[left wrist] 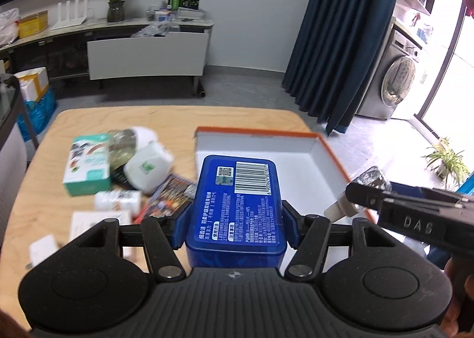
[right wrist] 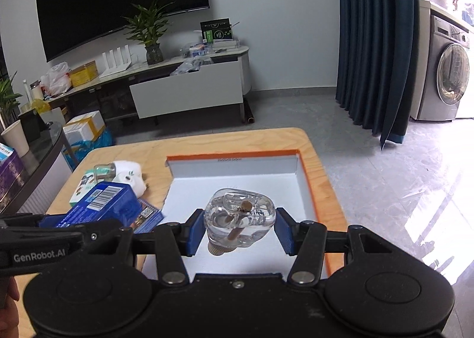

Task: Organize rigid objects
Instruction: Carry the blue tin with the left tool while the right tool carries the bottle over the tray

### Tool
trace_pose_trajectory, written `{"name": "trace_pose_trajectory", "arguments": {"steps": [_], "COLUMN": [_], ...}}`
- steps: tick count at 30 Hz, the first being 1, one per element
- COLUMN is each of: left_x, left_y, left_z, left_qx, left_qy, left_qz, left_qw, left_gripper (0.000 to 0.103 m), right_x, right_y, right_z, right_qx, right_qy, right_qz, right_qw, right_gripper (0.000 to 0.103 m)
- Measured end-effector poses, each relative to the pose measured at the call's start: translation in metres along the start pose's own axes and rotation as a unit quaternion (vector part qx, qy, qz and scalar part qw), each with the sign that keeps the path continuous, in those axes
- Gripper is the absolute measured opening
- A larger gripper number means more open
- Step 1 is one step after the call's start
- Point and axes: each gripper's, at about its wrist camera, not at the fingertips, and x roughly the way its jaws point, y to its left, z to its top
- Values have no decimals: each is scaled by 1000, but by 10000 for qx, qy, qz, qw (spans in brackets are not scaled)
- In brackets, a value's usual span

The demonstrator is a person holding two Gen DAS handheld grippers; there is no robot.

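Your left fingers (left wrist: 288, 228) pinch the blue box (left wrist: 235, 207) by its long sides: stiff, light, secure. Right fingers (right wrist: 195, 231) pinch the clear bottle (right wrist: 240, 219): slick, breakable, keep mid-body. The tray (right wrist: 311, 190) lies just ahead, below both.

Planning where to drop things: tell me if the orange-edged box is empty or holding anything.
Empty, as far as shown: the box has a bare white floor. The blue tin and clear bottle are above it, in the jaws.

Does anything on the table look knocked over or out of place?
Yes: a glass jar lies on its side in the loose pile left of the orange-rimmed tray, leaning against a white container.
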Motion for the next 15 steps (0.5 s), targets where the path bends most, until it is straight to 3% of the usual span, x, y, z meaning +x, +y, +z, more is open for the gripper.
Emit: {"name": "trace_pose_trajectory", "arguments": {"steps": [15], "left_x": [18], "left_y": [-19], "left_z": [19], "left_qx": [6], "left_qy": [-9], "left_qz": [13], "left_qw": [10000], "left_gripper": [62], "right_x": [20], "right_y": [-20], "right_z": [16], "right_qx": [50], "right_qy": [-39], "right_qz": [82], "right_qw": [9999], "right_gripper": [62]}}
